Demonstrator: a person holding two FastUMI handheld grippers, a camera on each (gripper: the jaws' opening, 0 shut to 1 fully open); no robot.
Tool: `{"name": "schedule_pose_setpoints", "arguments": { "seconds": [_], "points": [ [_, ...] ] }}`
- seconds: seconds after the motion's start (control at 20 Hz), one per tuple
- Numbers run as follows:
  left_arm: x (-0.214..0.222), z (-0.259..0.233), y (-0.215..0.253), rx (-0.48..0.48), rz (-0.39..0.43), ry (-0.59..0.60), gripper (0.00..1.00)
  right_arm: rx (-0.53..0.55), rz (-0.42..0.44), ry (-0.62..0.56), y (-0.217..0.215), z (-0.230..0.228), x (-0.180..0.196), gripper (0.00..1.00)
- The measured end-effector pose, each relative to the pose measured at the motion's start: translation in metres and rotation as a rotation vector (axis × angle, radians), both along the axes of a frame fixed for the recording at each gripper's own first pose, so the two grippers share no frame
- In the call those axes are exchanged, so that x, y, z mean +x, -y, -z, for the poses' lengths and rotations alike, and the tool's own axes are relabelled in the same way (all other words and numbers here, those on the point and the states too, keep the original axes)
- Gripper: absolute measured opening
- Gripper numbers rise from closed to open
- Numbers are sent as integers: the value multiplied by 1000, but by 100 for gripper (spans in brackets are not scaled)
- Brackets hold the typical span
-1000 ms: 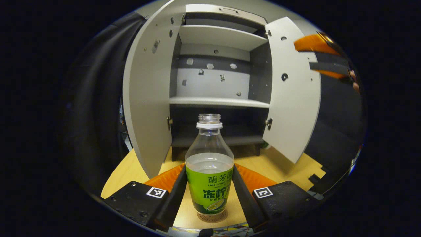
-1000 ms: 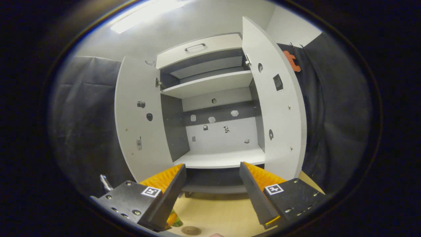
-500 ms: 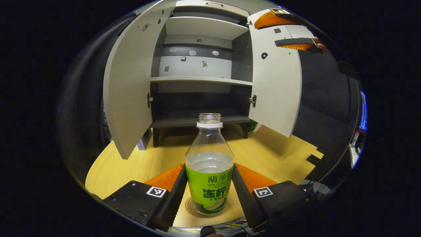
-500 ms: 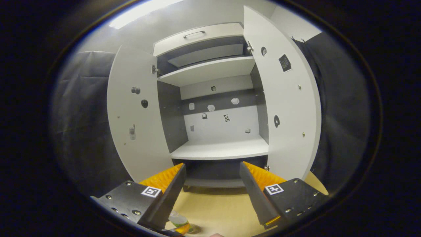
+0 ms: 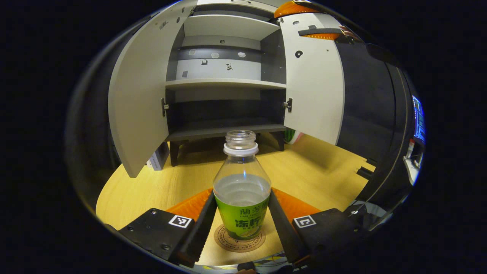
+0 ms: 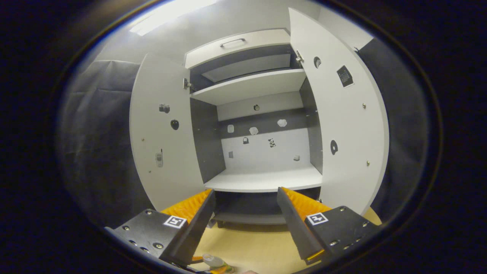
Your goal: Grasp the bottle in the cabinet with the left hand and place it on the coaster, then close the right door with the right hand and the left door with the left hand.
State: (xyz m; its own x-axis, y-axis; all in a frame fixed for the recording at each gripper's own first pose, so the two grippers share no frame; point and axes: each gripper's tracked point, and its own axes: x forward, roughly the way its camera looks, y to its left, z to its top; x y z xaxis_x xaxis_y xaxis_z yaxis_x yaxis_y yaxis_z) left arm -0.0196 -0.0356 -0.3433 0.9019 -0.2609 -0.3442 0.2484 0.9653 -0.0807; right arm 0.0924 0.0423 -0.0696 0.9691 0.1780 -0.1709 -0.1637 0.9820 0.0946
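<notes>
A clear uncapped bottle (image 5: 242, 190) with a green label stands upright on the round brown coaster (image 5: 228, 240) on the wooden table. My left gripper (image 5: 242, 201) is shut on it, one finger pressing each side of the label. Behind it the grey cabinet (image 5: 224, 83) has its left door (image 5: 137, 99) and right door (image 5: 314, 87) swung wide. My right gripper (image 6: 246, 194) is open and held high before the shelves, between the left door (image 6: 159, 144) and right door (image 6: 346, 125). It also appears by the right door's top (image 5: 319, 32). The bottle's neck (image 6: 213, 260) peeks in below it.
The wooden table (image 5: 152, 186) spreads in front of the cabinet. A small box (image 5: 156, 160) leans by the cabinet's left leg, and a green and red object (image 5: 292, 136) lies behind the right door. Black cloth walls close both sides; a screen (image 5: 417, 121) glows far right.
My left gripper drew back from the cabinet and brought the bottle down over the coaster, which now shows more fully under it. The right gripper shifted slightly and stayed open.
</notes>
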Motion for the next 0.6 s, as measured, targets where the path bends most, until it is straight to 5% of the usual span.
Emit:
{"name": "schedule_pose_setpoints", "arguments": {
  "seconds": [0.6],
  "points": [
    [-8, -17, -12, 56, 30, -68, 86, -36, 34, 11, 22, 1, -9, 99]
  ]
}}
